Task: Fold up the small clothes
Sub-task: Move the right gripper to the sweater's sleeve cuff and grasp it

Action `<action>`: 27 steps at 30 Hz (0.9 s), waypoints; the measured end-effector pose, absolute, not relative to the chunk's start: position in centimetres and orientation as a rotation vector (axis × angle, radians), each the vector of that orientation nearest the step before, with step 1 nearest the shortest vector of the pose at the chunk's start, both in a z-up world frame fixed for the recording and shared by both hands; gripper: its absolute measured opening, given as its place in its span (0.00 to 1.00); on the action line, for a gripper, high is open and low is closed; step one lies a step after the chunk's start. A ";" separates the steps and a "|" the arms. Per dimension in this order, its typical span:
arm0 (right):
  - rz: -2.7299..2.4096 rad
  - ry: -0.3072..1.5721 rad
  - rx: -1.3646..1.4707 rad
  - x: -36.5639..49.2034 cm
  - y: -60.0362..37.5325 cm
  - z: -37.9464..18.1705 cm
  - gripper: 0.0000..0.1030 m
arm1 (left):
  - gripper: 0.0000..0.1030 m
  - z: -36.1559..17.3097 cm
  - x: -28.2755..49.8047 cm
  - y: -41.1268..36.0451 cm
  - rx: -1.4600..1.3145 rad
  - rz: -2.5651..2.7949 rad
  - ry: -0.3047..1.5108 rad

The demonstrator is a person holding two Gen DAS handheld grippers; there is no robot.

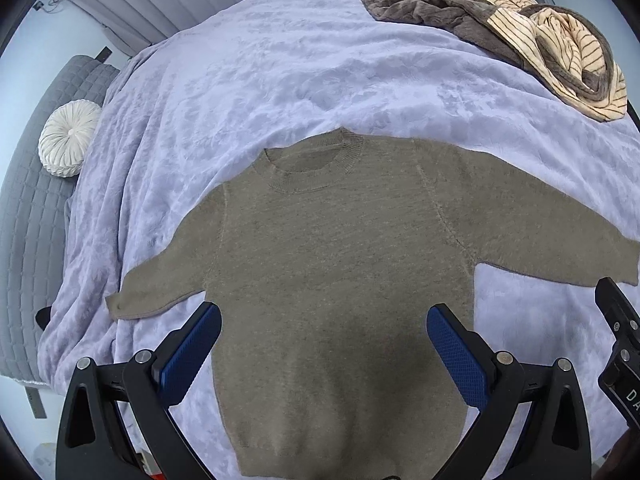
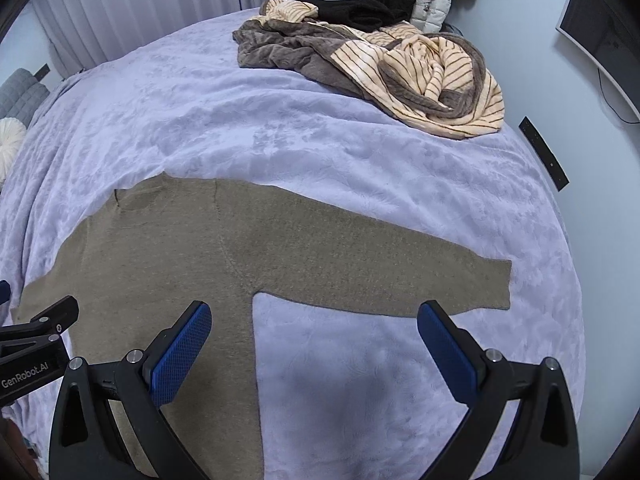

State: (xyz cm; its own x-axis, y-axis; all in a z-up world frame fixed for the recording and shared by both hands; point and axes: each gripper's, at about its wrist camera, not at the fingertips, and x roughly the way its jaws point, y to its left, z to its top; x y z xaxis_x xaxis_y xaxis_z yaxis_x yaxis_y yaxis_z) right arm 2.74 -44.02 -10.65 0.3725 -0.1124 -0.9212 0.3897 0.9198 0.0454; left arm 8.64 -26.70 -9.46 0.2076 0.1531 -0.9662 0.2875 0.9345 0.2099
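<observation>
The olive-brown knitted sweater with a ribbed round collar [image 1: 336, 248] lies spread flat and face up on the bed, both sleeves stretched out sideways and the hem nearest the cameras, so the laying-out looks finished and no fold has been made yet. The left hand-held gripper [image 1: 324, 340] hangs just above the sweater's lower body, its blue-padded fingers [image 1: 192, 356] spread wide to either side of the torso and holding nothing. The right hand-held gripper [image 2: 314, 340] hovers beside the sweater's right flank, equally released and empty, one finger over the body edge and the other just below the outstretched right sleeve [image 2: 400, 272]. By my reading the step in hand is the first fold, and the next move calls for pinching a sleeve near its cuff, or the side seam, and carrying it across the chest without dragging the soft knit out of square. Beneath the sweater is a plush lavender blanket [image 1: 280, 80] covering the bed. Beyond the sweater's collar, well apart from it, sits a rumpled heap of cream-striped and brown fleece clothing [image 2: 400, 64] with a black garment [image 2: 360, 12] behind. Far off to the sweater's left are a round white pleated cushion [image 1: 70, 138] on a grey quilted bed head [image 1: 32, 220], and pale curtains [image 2: 140, 4] hang along the wall.
</observation>
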 end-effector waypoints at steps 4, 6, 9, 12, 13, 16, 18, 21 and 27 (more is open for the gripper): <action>-0.359 1.167 0.306 3.1 -46.3 -12.9 0.99 | 1.00 -11.1 9.6 -28.8 0.415 -0.104 1.378; -0.381 1.180 0.321 3.3 -47.5 -14.0 0.99 | 1.00 -11.9 10.0 -29.9 0.430 -0.110 1.380; -0.412 1.196 0.338 3.4 -49.1 -15.8 0.99 | 1.00 -13.2 10.5 -31.7 0.456 -0.122 1.381; -0.448 1.210 0.364 3.4 -51.0 -17.7 0.99 | 1.00 -14.3 10.7 -33.3 0.480 -0.137 1.390; -0.463 1.216 0.372 3.3 -51.7 -18.5 0.99 | 1.00 -14.6 10.7 -33.8 0.485 -0.141 1.395; -0.506 1.236 0.378 3.0 -53.6 -20.5 0.99 | 1.00 -15.4 10.8 -35.0 0.488 -0.160 1.412; -0.544 1.258 0.389 2.6 -55.2 -22.0 0.99 | 1.00 -15.8 10.8 -35.8 0.497 -0.171 1.415; -0.598 1.284 0.432 1.7 -57.7 -24.2 0.99 | 1.00 -16.2 10.7 -36.7 0.514 -0.190 1.418; -0.706 1.315 0.537 -1.3 -62.3 -28.0 0.99 | 1.00 -16.8 10.7 -37.1 0.519 -0.198 1.428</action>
